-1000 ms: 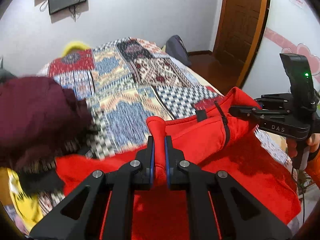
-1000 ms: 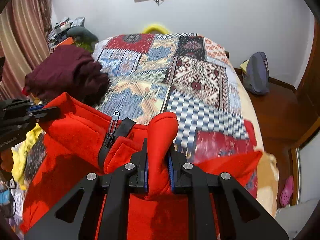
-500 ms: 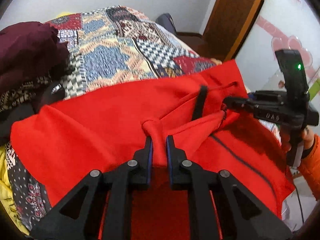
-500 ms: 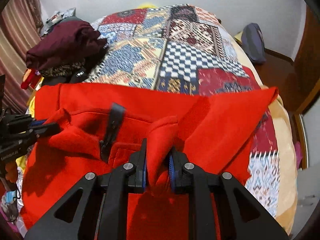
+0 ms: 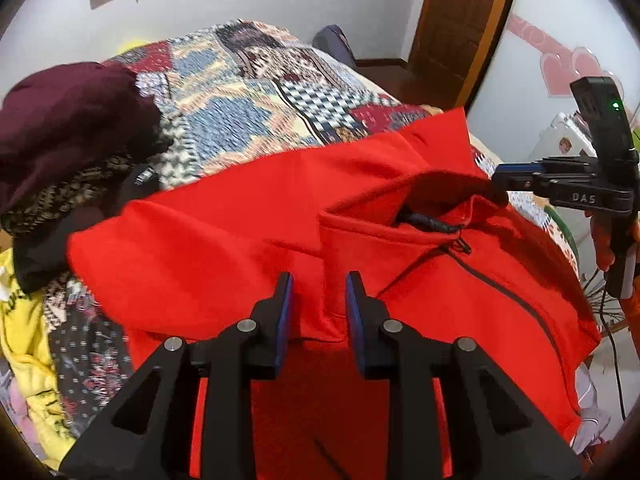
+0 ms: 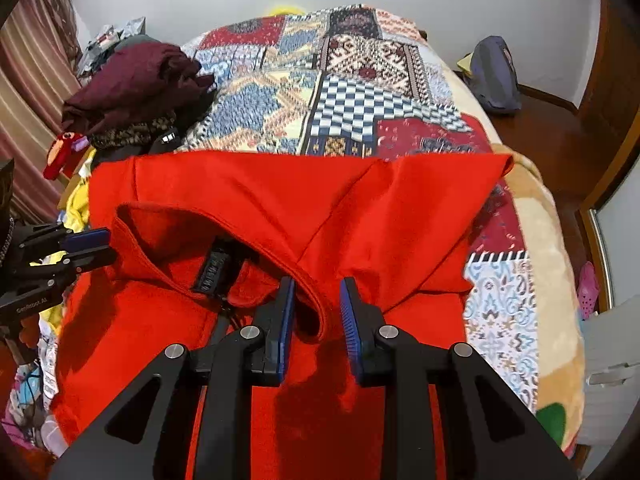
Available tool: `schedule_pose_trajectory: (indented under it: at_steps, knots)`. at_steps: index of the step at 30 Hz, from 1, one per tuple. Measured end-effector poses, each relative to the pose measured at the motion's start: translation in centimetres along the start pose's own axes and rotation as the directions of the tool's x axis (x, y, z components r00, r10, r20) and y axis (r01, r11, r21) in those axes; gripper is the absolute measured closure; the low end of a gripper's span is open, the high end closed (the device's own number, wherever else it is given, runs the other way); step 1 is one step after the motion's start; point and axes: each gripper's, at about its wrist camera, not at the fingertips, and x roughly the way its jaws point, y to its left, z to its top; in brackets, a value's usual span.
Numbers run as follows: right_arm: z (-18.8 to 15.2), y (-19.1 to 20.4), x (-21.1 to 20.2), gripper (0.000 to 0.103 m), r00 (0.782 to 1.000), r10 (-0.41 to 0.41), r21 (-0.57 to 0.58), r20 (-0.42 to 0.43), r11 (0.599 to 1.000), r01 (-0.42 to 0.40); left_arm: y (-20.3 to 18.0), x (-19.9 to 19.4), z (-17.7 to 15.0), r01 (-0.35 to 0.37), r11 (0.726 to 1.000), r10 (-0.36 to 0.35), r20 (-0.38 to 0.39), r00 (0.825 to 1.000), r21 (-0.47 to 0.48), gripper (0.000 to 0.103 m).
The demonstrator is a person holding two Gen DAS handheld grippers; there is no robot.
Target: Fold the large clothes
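A large red zip-up jacket [image 5: 248,236] lies spread on the near end of the bed, collar up; it also shows in the right wrist view [image 6: 288,200]. My left gripper [image 5: 319,286] is open, its jaws apart on either side of the collar's left end. My right gripper [image 6: 317,290] is open, its jaws apart on either side of the collar's right end. Each gripper shows in the other's view: the right one [image 5: 500,178] at the collar's far end, the left one [image 6: 104,246] at the left.
A patchwork quilt [image 6: 344,96] covers the bed. A pile of maroon and dark clothes [image 5: 68,128] sits at the bed's left side, with yellow fabric [image 5: 24,344] below. A backpack [image 6: 494,76] leans on the floor near a wooden door [image 5: 460,20].
Both grippers were shut on the red jacket and laid it down flat on the bed. Both have now opened and let go of the collar.
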Motion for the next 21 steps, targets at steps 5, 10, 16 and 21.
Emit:
schedule_pose_trajectory:
  at_steps: [5,10,16,21]
  knots:
    - [1.9,0.0,-1.8,0.081,0.998,0.023,0.009,0.065,1.000,-0.023,2.1,-2.9,2.1,-0.042,0.998,0.047,0.093,0.995,-0.047,0.063]
    - [4.7,0.9,-1.3,0.080,0.996,0.031,-0.014,0.088,0.999,-0.029,3.9,-2.2,4.9,-0.065,0.994,0.074,0.116,0.990,-0.086,0.053]
    - [5.8,1.4,3.3,0.080,0.997,0.073,0.019,0.006,0.997,-0.073,5.4,3.6,5.9,0.001,0.990,0.004,0.031,1.000,-0.139,0.050]
    - [4.2,1.6,6.3,0.080,0.991,0.083,0.026,-0.108,0.996,-0.081,5.3,6.3,4.3,-0.013,0.989,0.007,-0.045,0.999,-0.145,0.050]
